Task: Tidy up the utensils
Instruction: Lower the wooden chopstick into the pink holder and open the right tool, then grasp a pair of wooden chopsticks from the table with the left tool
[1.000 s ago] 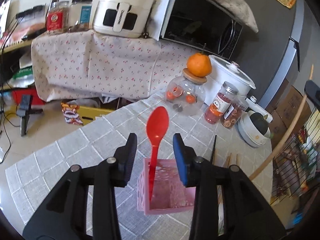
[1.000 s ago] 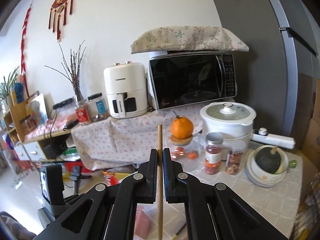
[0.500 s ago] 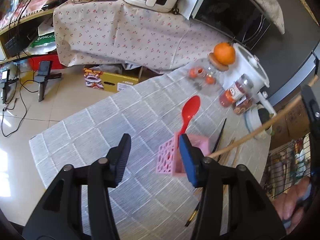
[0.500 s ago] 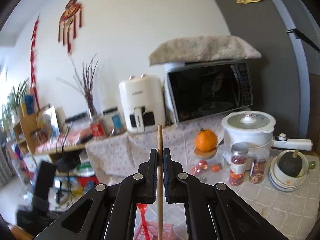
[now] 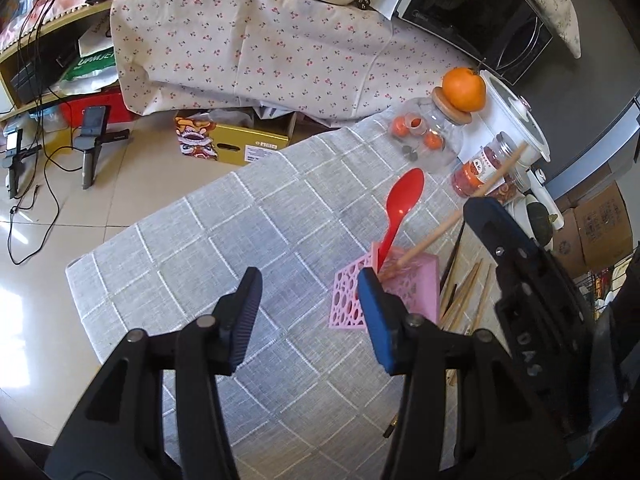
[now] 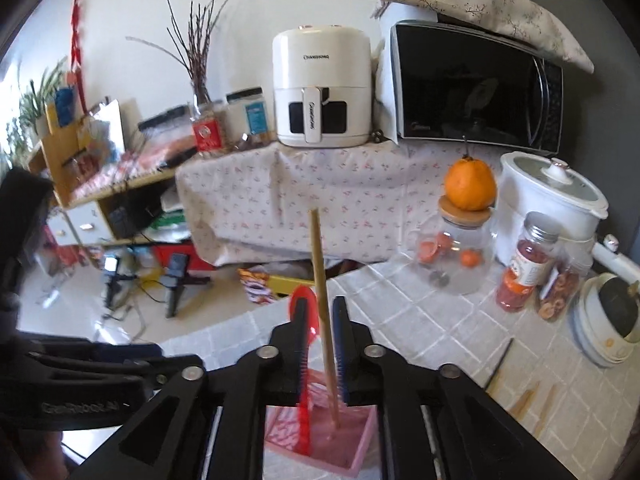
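the right gripper is just easing its jaws off the chopstick now leaning inside the pink holder beside the red spoon, and, with the left gripper hanging open and empty, withdrawing carelessly risks tipping the holder.

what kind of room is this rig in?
Most likely a home kitchen or dining corner: a microwave and air fryer on a cloth-covered shelf, a rice cooker and food jars on a table with a checked cloth.
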Tool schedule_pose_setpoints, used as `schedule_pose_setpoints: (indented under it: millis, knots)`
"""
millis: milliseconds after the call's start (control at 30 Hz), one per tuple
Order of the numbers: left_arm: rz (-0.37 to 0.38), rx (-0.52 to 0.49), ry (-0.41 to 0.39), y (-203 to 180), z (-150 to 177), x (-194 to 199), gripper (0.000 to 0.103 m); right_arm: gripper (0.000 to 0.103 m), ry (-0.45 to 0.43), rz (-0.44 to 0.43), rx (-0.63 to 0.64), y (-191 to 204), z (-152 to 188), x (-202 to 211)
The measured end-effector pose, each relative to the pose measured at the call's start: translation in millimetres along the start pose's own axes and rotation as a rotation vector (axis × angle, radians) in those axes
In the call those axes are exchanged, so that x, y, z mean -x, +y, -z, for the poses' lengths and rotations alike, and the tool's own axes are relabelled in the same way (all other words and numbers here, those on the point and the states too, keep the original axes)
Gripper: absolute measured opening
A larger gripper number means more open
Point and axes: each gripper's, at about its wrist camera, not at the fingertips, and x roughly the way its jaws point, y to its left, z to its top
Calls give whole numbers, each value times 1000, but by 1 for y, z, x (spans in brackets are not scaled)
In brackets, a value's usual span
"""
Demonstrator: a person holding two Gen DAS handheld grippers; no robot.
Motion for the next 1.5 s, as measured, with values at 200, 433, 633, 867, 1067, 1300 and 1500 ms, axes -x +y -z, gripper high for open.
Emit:
schedule_pose_setpoints:
  millis: [200, 433, 633, 867, 1067, 1300, 1500]
  knots:
    - [10, -23, -34, -10, 1, 11, 51, 43, -36, 28, -83, -25, -10, 26]
    - [13, -88, -73, -26, 5, 19, 51, 43, -7, 77, -138, -50, -12, 36]
    - [53, -127, -79, -42, 13, 25, 51, 43, 34, 146, -212, -80, -13, 52]
    - [111, -358, -32, -105, 49, 15, 51, 43, 205, 264, -454, -164, 23, 66]
    - [123, -481, 106, -153, 68, -31, 47, 43, 363, 282, -713, -223, 71, 72]
    - [59, -590, 209, -206, 67, -101, 35, 43, 392, 256, -822, -247, 92, 92]
    - [9, -660, 245, -238, 63, -153, 35, 43, 349, 220, -887, -266, 90, 117]
